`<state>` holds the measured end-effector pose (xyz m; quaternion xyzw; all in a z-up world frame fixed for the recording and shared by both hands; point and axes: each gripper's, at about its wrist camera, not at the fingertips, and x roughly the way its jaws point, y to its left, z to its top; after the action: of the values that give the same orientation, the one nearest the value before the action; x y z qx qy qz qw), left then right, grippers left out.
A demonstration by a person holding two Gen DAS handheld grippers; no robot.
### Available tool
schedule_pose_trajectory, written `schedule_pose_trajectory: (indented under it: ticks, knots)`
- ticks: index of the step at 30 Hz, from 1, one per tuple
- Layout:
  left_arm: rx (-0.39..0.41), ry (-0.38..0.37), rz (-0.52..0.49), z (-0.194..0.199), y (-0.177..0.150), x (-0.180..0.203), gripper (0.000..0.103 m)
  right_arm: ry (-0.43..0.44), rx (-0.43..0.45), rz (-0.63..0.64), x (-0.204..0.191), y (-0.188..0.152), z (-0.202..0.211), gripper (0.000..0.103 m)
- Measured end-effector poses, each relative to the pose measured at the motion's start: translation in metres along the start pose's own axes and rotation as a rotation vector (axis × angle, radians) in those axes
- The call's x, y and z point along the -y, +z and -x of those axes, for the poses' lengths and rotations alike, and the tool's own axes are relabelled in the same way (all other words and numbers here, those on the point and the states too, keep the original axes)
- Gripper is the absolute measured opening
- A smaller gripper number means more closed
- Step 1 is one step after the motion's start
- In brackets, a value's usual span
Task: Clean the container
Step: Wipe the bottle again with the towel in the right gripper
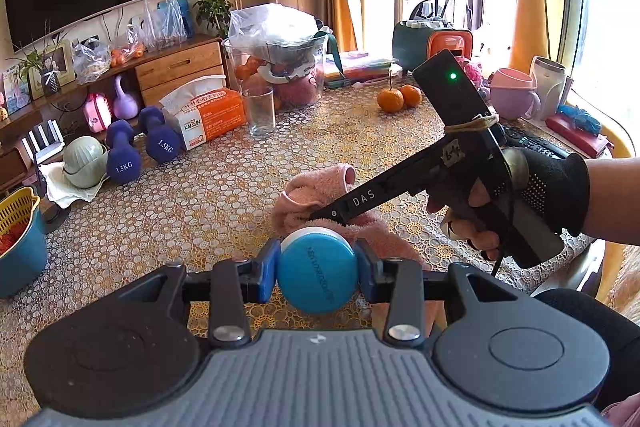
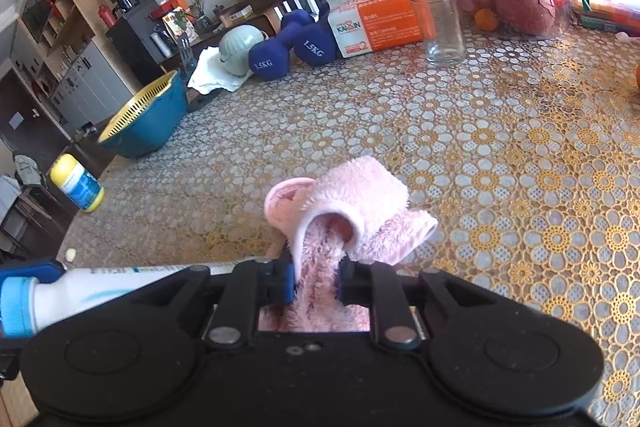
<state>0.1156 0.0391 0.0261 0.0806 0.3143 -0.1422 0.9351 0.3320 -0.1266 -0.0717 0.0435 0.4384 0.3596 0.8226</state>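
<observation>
My left gripper [image 1: 317, 273] is shut on a white bottle with a blue cap [image 1: 317, 271], its cap end facing the left wrist camera. The same bottle [image 2: 100, 293] lies sideways at the lower left of the right wrist view. My right gripper [image 2: 316, 277] is shut on a pink fluffy cloth [image 2: 352, 211], which bunches up ahead of its fingers. In the left wrist view the cloth [image 1: 320, 195] sits just behind the bottle, with the right gripper [image 1: 320, 215] pressed into it, held by a gloved hand [image 1: 540, 195].
On the patterned tablecloth [image 2: 520, 147] stand a drinking glass [image 1: 260, 111], an orange tissue box [image 1: 208, 115], two blue dumbbells [image 1: 124, 151], two oranges [image 1: 400, 98] and a large clear jar [image 1: 280, 67]. A blue colander bowl [image 2: 144, 119] and a yellow-capped bottle [image 2: 78, 183] sit at the left edge.
</observation>
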Motion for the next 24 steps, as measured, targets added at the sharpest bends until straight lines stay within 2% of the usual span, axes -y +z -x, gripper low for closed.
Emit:
schedule_pose_trajectory:
  ticks: [4,10,16,20,24]
  knots:
    - [-0.006,0.014,-0.006,0.000,-0.002,0.003,0.039,-0.018,0.037,0.035,-0.008,-0.001,0.015,0.016]
    - [-0.012,0.033,-0.020,0.002,-0.004,0.009,0.039,0.061,0.135,0.099,-0.028,0.006,0.070,0.015]
    - [-0.018,0.045,-0.033,0.002,-0.004,0.013,0.039,0.156,0.197,0.179,-0.057,0.006,0.120,0.015]
    - [-0.018,0.047,-0.035,0.002,-0.004,0.014,0.039,0.223,0.204,0.207,-0.072,-0.001,0.136,0.015]
    - [-0.018,0.053,-0.052,0.002,-0.005,0.016,0.039,0.269,0.164,0.217,-0.081,-0.012,0.130,0.015]
